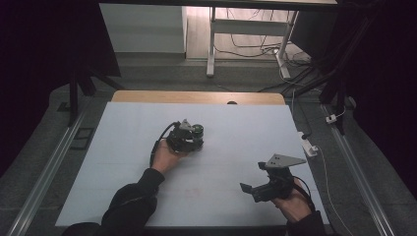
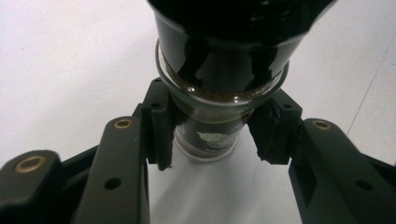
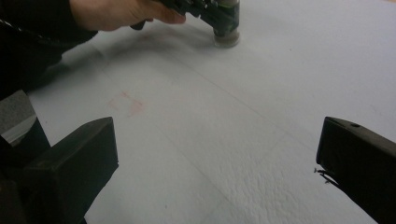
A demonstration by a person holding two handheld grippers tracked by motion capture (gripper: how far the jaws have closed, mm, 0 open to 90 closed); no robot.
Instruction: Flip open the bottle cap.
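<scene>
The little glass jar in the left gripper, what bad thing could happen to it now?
1. The left gripper pinches the glass jar low down, under its wide dark cap. Glass is smooth, so the jar might slip or tip if lifted fast.
2. One pad looks ragged, so its hold may be uneven and the jar could twist.
3. The right gripper sits open and apart from the jar, so it likely couldn't catch it.
</scene>
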